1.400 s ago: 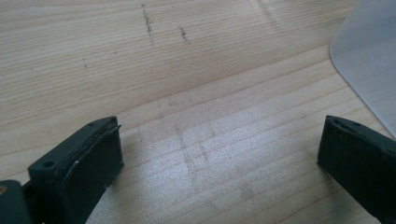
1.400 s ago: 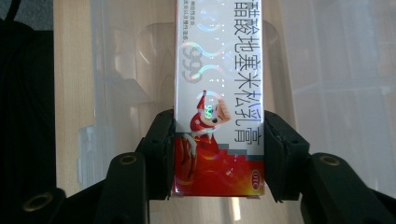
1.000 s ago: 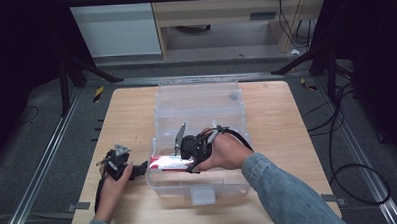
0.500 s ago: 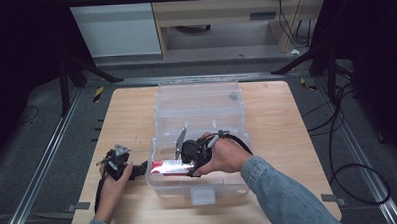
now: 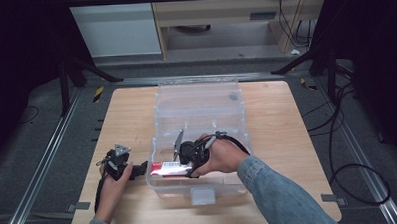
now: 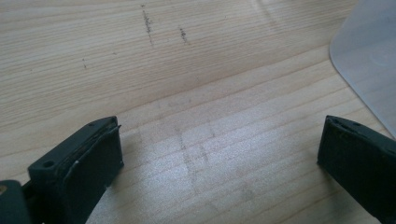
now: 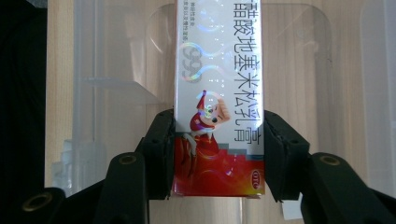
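The right gripper clamps a red-and-white medicine carton by its long sides, low inside the clear plastic box's near-left compartment — the placing step, by the look of it. Next: part the jaws and lift clear. The left gripper rests wide apart on the wooden table — idle.

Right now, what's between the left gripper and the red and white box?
The clear bin's left wall. In the high view, the left gripper sits on the table just outside it, while the box is inside, clamped by the right gripper.
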`<action>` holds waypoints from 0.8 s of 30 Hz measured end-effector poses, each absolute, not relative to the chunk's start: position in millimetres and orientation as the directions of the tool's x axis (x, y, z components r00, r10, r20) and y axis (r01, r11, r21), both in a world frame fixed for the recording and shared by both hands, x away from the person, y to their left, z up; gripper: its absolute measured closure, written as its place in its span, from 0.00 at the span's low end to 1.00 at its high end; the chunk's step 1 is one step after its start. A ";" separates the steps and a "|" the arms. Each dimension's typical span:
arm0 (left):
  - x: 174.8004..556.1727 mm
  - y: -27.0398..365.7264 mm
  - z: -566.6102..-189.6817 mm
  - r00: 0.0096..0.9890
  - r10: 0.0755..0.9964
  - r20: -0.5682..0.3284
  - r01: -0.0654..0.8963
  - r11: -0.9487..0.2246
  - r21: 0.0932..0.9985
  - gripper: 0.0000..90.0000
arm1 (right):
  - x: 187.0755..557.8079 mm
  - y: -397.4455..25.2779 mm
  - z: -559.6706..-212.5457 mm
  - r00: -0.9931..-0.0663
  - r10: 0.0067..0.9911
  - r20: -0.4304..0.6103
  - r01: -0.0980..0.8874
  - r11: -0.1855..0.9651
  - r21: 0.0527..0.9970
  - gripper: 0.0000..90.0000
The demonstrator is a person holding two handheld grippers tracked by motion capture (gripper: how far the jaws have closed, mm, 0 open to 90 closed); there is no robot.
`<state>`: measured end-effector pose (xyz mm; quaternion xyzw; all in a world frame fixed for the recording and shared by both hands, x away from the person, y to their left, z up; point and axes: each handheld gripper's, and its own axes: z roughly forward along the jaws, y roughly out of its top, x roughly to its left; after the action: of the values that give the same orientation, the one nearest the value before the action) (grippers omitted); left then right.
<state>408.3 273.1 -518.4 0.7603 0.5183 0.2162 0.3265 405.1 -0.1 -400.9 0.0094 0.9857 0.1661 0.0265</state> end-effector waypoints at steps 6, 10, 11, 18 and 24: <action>408.3 273.1 -518.4 0.369 0.929 -0.010 0.647 -0.249 0.721 0.00 | 406.1 1.8 -406.3 -0.998 0.025 -0.055 0.007 0.949 0.315 0.57; 408.3 273.2 -518.4 0.370 0.929 -0.009 0.647 -0.250 0.720 0.00 | 406.4 2.0 -408.1 -0.998 0.025 -0.059 0.005 0.950 0.313 0.57; 408.3 273.2 -518.4 0.370 0.929 -0.009 0.647 -0.250 0.720 0.00 | 406.1 2.0 -408.5 -0.998 0.027 -0.060 0.007 0.951 0.309 0.57; 408.4 273.2 -518.4 0.370 0.929 -0.008 0.646 -0.252 0.720 0.00 | 406.9 1.4 -419.1 -0.998 0.026 -0.053 0.008 0.949 0.315 0.57; 408.3 273.0 -518.4 0.369 0.930 -0.011 0.648 -0.248 0.720 0.00 | 409.0 1.1 -423.9 -0.998 0.023 -0.052 0.006 0.949 0.314 0.57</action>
<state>408.3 273.0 -518.4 0.7600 0.5188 0.2157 0.3267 409.0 1.1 -423.9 0.0074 0.9869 0.1589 0.0277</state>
